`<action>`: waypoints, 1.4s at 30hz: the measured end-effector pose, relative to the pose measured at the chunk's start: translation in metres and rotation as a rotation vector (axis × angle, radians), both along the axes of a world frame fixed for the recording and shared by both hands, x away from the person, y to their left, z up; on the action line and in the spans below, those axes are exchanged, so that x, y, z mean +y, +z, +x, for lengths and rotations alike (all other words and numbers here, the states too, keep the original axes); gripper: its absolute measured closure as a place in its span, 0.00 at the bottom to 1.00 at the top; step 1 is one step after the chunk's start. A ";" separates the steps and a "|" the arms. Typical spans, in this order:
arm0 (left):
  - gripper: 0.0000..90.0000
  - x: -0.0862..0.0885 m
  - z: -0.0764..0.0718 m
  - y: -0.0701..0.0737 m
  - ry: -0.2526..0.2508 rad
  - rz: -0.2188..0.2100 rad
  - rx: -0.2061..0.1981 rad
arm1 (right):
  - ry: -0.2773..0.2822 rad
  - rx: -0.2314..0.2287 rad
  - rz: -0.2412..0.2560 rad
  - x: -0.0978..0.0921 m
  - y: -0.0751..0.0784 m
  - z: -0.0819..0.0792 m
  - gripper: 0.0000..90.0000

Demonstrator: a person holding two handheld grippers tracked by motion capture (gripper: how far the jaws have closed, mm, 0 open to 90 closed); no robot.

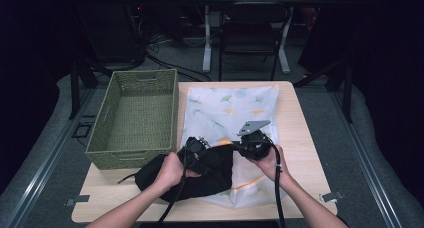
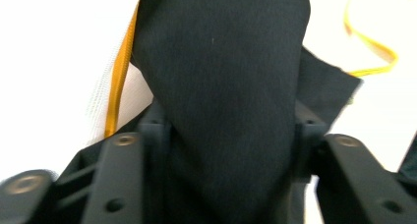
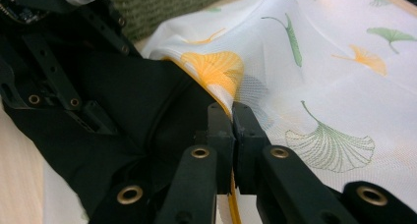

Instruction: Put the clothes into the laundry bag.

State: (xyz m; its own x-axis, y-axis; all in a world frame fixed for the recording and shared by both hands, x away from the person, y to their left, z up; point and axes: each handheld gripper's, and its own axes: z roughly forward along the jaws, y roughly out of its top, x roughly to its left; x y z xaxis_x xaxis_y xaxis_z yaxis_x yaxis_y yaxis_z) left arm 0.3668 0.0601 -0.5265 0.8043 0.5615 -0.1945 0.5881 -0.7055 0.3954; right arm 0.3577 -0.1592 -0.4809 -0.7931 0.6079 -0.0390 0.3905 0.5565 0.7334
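At the table's near edge: black garment (image 1: 200, 173) going into the mesh laundry bag (image 1: 230, 108).
Right gripper (image 3: 232, 111) pinched the bag's orange-trimmed rim, holding the mouth open; left gripper (image 2: 231, 130) clamped a garment fold, feeding it inward.

Black garment (image 1: 200, 175) half inside white leaf-print mesh bag (image 1: 230, 108).

Can't really see the left gripper (image 2: 231, 130) tips in its own view, the black garment (image 2: 221, 76) drapes right over them, and the cloth runs off the top edge. In the high view the person's hands cover most of both grippers, and the front part of the mesh laundry bag (image 1: 230, 108) sits hidden under the garment. The right gripper (image 3: 232, 117) arms are cut off at the bottom.
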 end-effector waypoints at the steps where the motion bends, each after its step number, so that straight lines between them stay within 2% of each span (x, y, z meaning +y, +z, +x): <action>1: 0.47 0.000 0.000 0.001 -0.005 0.012 -0.009 | 0.000 0.007 -0.001 0.000 -0.001 0.000 0.98; 3: 0.37 0.002 -0.003 0.006 -0.033 0.021 -0.038 | 0.000 0.007 -0.003 -0.002 -0.002 0.001 0.98; 8: 0.24 0.008 -0.015 0.021 -0.081 0.034 -0.106 | -0.009 0.011 0.004 -0.004 -0.002 0.002 0.98; 12: 0.21 0.013 -0.021 0.023 -0.098 0.061 -0.115 | -0.005 0.008 0.000 -0.003 -0.002 0.001 0.98; 15: 0.22 0.020 -0.024 0.019 -0.107 0.071 -0.098 | -0.005 0.008 0.000 -0.003 -0.002 0.002 0.98; 18: 0.24 0.024 -0.025 0.011 -0.113 0.089 -0.076 | -0.003 0.010 0.003 -0.003 -0.002 0.003 0.98; 21: 0.28 0.026 -0.023 -0.002 -0.113 0.087 -0.046 | -0.006 0.015 0.001 -0.002 -0.003 0.002 0.98; 22: 0.31 0.027 -0.023 -0.006 -0.118 0.083 -0.049 | -0.005 0.016 0.000 -0.002 -0.003 0.002 0.98; 24: 0.44 0.030 -0.022 -0.010 -0.107 0.061 -0.056 | -0.004 0.016 -0.002 -0.002 -0.004 0.002 0.98; 27: 0.55 0.034 -0.023 -0.012 -0.107 0.043 -0.068 | -0.006 0.019 -0.006 -0.001 -0.004 0.001 0.98; 31: 0.63 0.033 -0.025 -0.011 -0.111 0.051 -0.090 | -0.005 0.018 -0.009 -0.001 -0.004 0.001 0.98; 34: 0.64 0.033 -0.025 -0.008 -0.102 0.056 -0.091 | -0.003 0.014 -0.009 0.000 -0.003 0.001 0.98; 36: 0.64 0.033 -0.025 -0.006 -0.081 0.047 -0.081 | 0.001 0.011 -0.005 0.000 -0.002 0.000 0.98; 42: 0.64 0.030 -0.021 0.003 -0.021 0.030 -0.086 | 0.004 0.003 0.009 0.003 0.002 0.000 0.98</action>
